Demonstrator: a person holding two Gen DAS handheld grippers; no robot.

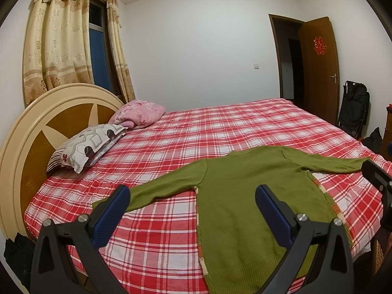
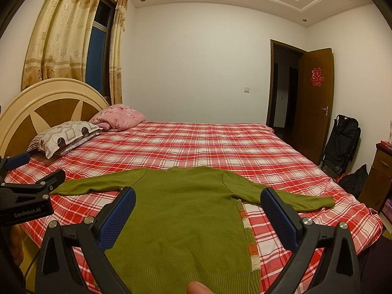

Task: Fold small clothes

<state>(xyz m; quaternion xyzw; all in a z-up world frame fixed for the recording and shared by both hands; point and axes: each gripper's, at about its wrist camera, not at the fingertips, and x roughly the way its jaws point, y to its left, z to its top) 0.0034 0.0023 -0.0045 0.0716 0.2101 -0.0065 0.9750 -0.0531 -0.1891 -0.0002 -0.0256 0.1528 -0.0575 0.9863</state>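
A small green knit sweater lies flat on the red plaid bed, both sleeves spread out sideways, hem nearest me. A striped patterned lining shows along its side seam. My left gripper hovers open above the sweater's left sleeve and left body edge, nothing between its blue pads. My right gripper is open over the sweater's body and holds nothing. The left gripper's body shows at the left of the right wrist view. A fingertip pokes in at the bottom edge.
The bed has a round cream headboard on the left, with a patterned pillow and a pink pillow. On the right stand an open brown door, a black folded stroller and a wooden cabinet.
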